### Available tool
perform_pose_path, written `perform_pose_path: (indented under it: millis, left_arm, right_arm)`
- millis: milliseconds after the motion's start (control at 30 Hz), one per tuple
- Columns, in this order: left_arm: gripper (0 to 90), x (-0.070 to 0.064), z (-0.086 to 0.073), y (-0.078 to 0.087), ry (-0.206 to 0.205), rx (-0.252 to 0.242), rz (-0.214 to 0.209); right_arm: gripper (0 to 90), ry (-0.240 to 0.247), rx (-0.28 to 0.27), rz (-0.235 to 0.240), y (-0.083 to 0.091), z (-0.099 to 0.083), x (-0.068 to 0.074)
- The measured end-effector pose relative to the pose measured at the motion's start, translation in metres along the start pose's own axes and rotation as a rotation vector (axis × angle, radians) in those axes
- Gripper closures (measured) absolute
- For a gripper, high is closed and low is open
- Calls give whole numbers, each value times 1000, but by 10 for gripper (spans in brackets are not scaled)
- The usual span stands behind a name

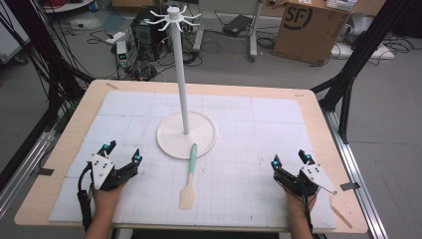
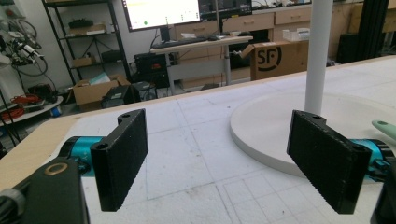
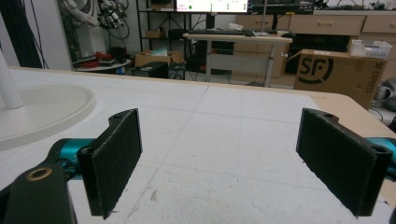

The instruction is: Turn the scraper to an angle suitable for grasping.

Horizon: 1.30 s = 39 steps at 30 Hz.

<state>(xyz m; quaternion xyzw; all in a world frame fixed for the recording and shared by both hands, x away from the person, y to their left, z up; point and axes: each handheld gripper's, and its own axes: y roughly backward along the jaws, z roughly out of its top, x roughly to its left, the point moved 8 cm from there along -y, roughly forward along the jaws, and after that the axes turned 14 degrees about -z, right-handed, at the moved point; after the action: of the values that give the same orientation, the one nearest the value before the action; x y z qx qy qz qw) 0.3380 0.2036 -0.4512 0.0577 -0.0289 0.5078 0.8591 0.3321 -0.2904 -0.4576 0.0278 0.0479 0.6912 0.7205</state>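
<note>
White foam matting covers the wooden table across the middle of the high view. A white hook stand rises from a round white base at the centre of the frame, with a ring of hooks at its top near the upper edge.

A spatula lies flat on the matting just below centre. It has a mint-green handle and a pale beige blade. The handle tip rests on the near rim of the base; the blade points toward the lower edge of the frame.

My left gripper sits at lower left of the high view, well apart from the spatula. Its jaws stand wide apart and hold nothing. In the left gripper view, the left gripper shows both black jaw plates with bare matting between them. The round base and the white pole occupy the right half of that frame. The green handle tip appears at the right edge, just above the right jaw.

My right gripper sits at lower right of the high view, also well apart from the spatula. Its jaws are spread wide and grip nothing. In the right gripper view, the right gripper frames bare matting. The base lies at the left of that frame.

A cardboard box stands on the floor at upper right of the high view.
</note>
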Motion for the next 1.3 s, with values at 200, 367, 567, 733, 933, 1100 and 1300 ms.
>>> perform_pose_path:
  millis: [200,367,567,733,933,1100,1300]
  left_arm:
    - [227,-3,-1,-2,-9,30,-1]
    - [256,-17,-2,-10,9,79,-57]
    - [277,-32,0,-16,22,130,-106]
    - [293,-48,3,-22,27,166,-158]
    - [282,-75,7,-30,20,196,-213]
    - [279,-100,7,-36,3,230,-274]
    - [303,-122,3,-38,6,268,-350]
  right_arm:
    - [136,-3,-3,-2,-1,0,-1]
    - [137,-7,-1,-2,0,0,-1]
    - [138,-6,-4,0,-1,0,-1]
    - [142,-5,-3,3,-1,0,-1]
    - [142,-3,2,0,0,0,-1]
    - [142,-1,2,0,0,0,-1]
    - [143,-3,0,2,0,0,-1]
